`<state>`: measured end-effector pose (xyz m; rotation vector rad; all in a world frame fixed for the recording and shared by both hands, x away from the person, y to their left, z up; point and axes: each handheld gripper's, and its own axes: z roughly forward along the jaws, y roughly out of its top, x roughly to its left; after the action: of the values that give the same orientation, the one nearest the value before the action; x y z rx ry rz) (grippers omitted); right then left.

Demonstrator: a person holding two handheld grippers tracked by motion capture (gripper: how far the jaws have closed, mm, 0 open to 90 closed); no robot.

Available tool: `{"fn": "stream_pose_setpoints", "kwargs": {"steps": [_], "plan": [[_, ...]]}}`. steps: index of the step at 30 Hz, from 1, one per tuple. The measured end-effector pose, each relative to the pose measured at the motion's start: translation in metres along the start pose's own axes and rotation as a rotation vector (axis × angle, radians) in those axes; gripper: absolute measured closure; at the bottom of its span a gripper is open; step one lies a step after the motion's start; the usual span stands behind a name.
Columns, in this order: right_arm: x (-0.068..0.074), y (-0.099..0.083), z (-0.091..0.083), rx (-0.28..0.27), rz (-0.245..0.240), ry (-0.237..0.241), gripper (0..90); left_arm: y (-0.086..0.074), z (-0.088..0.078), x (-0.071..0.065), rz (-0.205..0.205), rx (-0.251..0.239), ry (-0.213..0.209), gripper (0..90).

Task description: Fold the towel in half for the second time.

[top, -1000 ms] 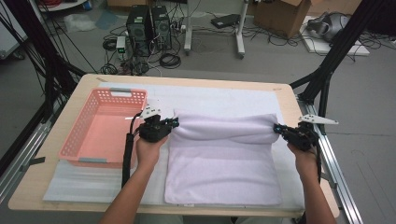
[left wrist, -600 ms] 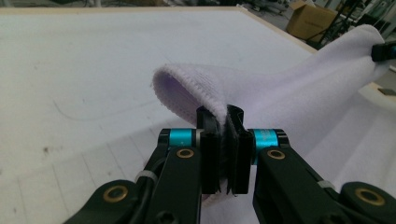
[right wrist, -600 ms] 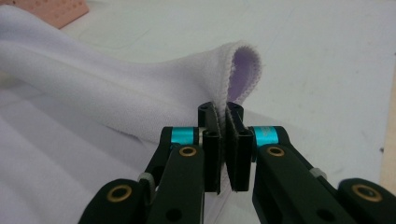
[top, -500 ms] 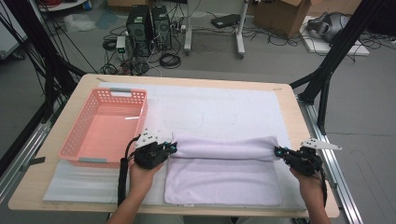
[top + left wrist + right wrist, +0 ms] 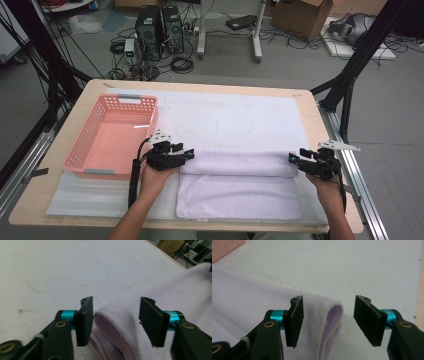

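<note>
Where the bench (image 5: 310,105) carries a white mat (image 5: 240,117), the towel (image 5: 240,200) lies on the mat's near half, its far edge folded over into a thick roll that runs crosswise. Left of the towel, a pink basket (image 5: 80,150) sits on the bench with its right wall just beside the roll's left end.

At the towel's left end sits the left claw (image 5: 189,154), borne by the person's left hand (image 5: 152,179). Its jaws have just been opening and now stand apart, released. Seen from the left gripper view, the towel's (image 5: 175,297) folded end lies between the jaws of that claw (image 5: 115,323): the cloth touches or nearly touches the left pad, while a clear gap shows before the right pad, so nothing is pinched.

At the towel's right end sits the right claw (image 5: 291,159), borne by the right hand (image 5: 327,192). Its jaws have also just been opening and stand released. Seen from the right gripper view, the towel's (image 5: 244,297) looped edge rises between the jaws of the claw (image 5: 328,323), nearer the left pad, with open space toward the right pad.
</note>
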<state>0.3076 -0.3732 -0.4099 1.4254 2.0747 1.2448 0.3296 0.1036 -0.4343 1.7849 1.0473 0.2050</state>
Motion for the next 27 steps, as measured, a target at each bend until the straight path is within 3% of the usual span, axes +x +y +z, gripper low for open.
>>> {"fn": "stream_pose_setpoints", "kwargs": {"steps": [2, 3, 4, 6, 10, 14, 19, 27], "plan": [[0.000, 0.004, 0.009, 0.024, -0.015, 0.003, 47.7, -0.004, 0.004, -0.001, 0.013, 0.032, -0.025, 69.5], [-0.001, 0.005, 0.013, 0.046, -0.021, 0.001, 59.4, -0.006, 0.004, -0.002, 0.027, 0.031, -0.023, 77.0], [-0.001, 0.005, 0.015, 0.068, -0.032, -0.001, 74.6, -0.007, 0.002, -0.003, 0.032, 0.023, -0.026, 82.4], [0.001, 0.002, 0.013, 0.065, -0.038, 0.006, 82.6, -0.010, -0.003, -0.006, 0.049, 0.001, -0.029, 83.7], [0.008, -0.009, 0.002, 0.024, -0.070, -0.001, 83.9, -0.017, -0.018, -0.012, 0.100, -0.066, -0.051, 83.6], [0.016, -0.025, -0.015, -0.029, -0.077, -0.001, 83.7, -0.028, -0.030, -0.020, 0.113, -0.097, -0.079, 83.2], [0.030, -0.040, -0.036, -0.084, -0.080, 0.002, 83.7, -0.041, -0.043, -0.030, 0.127, -0.123, -0.099, 82.8], [0.046, -0.063, -0.061, -0.099, -0.101, 0.011, 83.5, -0.060, -0.059, -0.042, 0.143, -0.137, -0.102, 83.0]]}}
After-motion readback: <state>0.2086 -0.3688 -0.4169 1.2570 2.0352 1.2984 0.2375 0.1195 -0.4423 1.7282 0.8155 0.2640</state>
